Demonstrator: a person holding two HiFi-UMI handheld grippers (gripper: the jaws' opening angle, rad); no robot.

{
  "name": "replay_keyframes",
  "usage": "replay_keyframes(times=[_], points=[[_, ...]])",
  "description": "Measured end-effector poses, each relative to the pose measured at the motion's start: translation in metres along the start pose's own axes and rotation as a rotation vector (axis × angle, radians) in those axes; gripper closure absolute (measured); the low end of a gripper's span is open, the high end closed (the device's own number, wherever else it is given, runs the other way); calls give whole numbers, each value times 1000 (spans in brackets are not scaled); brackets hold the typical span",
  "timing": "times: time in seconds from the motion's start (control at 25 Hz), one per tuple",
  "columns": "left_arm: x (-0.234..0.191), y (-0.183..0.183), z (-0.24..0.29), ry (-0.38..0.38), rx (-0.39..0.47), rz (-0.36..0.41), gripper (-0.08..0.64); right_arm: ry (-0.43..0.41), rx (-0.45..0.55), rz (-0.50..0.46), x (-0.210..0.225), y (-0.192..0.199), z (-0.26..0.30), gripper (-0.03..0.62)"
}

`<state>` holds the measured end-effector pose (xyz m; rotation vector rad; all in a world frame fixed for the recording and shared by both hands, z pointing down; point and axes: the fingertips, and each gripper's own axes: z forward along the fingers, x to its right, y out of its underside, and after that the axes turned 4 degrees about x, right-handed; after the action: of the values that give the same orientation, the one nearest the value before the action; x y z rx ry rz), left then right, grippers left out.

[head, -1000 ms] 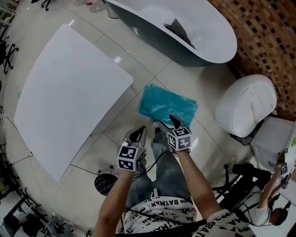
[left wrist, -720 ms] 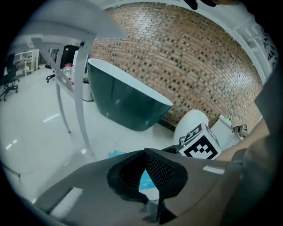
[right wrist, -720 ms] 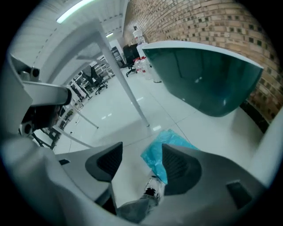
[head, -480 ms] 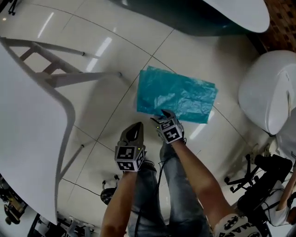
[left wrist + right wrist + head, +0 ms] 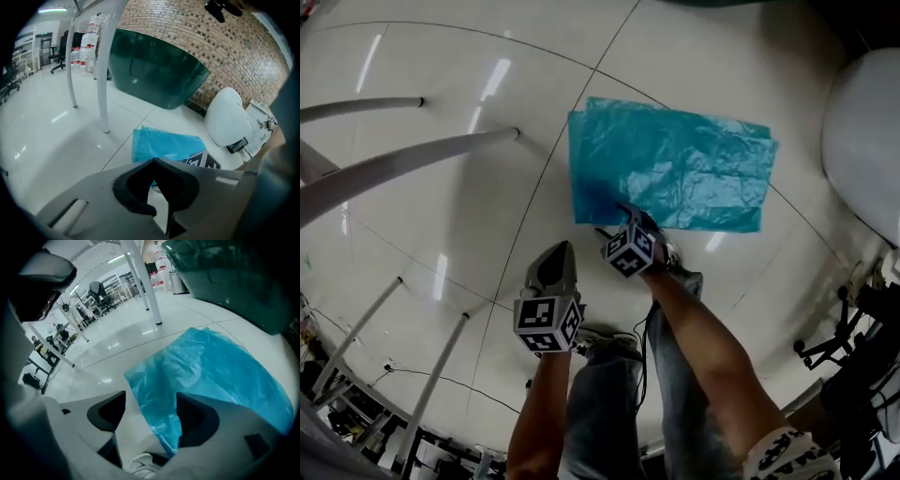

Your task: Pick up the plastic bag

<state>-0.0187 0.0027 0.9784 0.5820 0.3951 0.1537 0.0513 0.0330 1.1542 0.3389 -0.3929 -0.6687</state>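
Now low over the floor (image 5: 431, 225), both grippers close in on the plastic bag (image 5: 675, 169).

Compared with a second ago, the head view sits much nearer the tiles and the turquoise bag fills more of it, lying flat and untouched on open floor between the table legs (image 5: 412, 155) and a white seat (image 5: 862, 141). The right gripper (image 5: 626, 214) has come down to the bag's near edge, close to its left corner; its jaws have just been opening and now stand wide, with that edge showing between them but not pinched. The left gripper (image 5: 555, 258) hangs just beside it, short of the bag, its jaws together on nothing. Judging by this, the grasp is set up but not yet made.
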Motion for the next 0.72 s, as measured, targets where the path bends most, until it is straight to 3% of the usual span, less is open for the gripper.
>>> replay_keyframes(times=[0.12, 0.32, 0.44, 0.52, 0.72], points=[[-7, 16, 16, -5, -22, 11, 558, 6, -12, -57, -3, 5, 17, 239], [-11, 31, 30, -3, -34, 18, 558, 63, -31, -244, 1, 14, 35, 241], [-8, 35, 23, -4, -32, 6, 558, 100, -33, -301, 10, 17, 33, 386], [-4, 38, 16, -7, -36, -7, 558, 99, -38, -254, 15, 19, 24, 575], [17, 11, -11, -9, -14, -19, 558, 44, 146, 63, 35, -33, -48, 580]])
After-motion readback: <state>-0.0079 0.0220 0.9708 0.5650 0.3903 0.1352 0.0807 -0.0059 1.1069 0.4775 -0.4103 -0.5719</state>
